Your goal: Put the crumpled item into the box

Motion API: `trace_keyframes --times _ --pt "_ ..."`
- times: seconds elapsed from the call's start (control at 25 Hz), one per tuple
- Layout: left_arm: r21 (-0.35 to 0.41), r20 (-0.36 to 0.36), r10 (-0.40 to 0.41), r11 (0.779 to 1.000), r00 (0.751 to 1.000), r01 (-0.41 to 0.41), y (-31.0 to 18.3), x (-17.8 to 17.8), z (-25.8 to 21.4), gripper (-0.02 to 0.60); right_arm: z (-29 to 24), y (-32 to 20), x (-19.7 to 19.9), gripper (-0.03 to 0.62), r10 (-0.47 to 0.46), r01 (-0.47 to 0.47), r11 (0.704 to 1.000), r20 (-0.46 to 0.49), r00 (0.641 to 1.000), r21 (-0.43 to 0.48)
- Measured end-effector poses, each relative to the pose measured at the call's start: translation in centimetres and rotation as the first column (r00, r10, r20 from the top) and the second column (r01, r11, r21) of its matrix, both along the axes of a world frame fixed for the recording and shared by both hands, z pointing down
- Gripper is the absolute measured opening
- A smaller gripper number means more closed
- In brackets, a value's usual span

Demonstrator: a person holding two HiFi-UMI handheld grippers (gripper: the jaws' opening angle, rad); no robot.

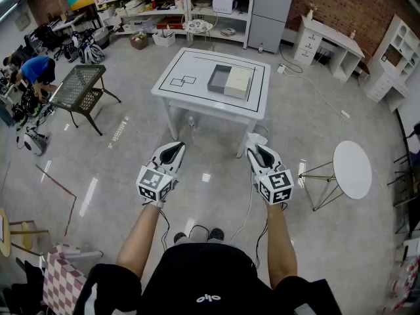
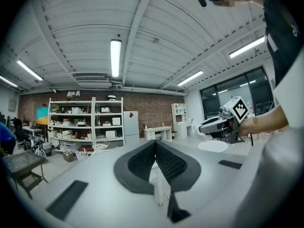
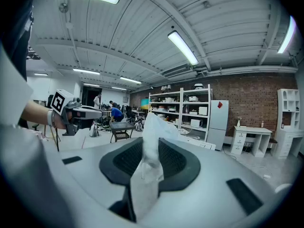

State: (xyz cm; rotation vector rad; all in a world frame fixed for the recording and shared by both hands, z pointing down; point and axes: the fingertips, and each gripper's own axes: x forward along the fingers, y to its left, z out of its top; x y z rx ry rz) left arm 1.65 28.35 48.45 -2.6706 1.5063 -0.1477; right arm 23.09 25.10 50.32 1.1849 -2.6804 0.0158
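Observation:
My right gripper (image 3: 150,152) is shut on a crumpled white, half-clear sheet (image 3: 153,127) that sticks up past its jaws. In the head view the right gripper (image 1: 258,152) is held at waist height over the floor, with the crumpled sheet (image 1: 254,139) at its tip. The left gripper (image 1: 170,153) is level with it, and its jaws (image 2: 154,148) are shut with nothing held. An open grey box (image 1: 218,79) with a cream part (image 1: 238,83) beside it lies on the white table (image 1: 177,94), well ahead of both grippers.
A black mesh side table (image 1: 79,87) stands to the left and a round white table (image 1: 352,169) to the right. Shelves (image 1: 164,5) and a fridge (image 1: 272,8) line the back wall. A person in blue (image 1: 36,69) crouches far left. Cables lie on the floor.

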Motion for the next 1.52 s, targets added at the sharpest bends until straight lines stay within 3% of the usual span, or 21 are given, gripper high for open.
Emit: trace_keyframes --times 0.52,0.84,1.16,1.52 --pt "-0.004 -0.005 -0.013 1.000 1.000 0.013 0.2 0.9 0.4 0.008 0.3 0.1 0.4 0.110 -0.022 0.022 1.000 0.002 1.000 -0.001" --pt "-0.024 -0.012 -0.027 0.999 1.000 0.026 -2.4 0.6 1.7 0.008 1.1 -2.9 -0.5 0.110 -0.042 0.042 0.999 0.005 0.999 -0.017" --pt "-0.022 -0.025 -0.005 1.000 1.000 0.005 -12.0 -1.6 2.2 0.008 1.5 -11.8 -3.4 0.110 -0.032 0.032 0.999 -0.005 0.999 -0.023" --pt "-0.040 -0.033 0.053 0.998 0.998 -0.054 -26.2 -6.8 1.7 0.008 0.4 -25.2 -10.1 0.110 -0.007 0.006 0.999 -0.011 1.000 -0.038"
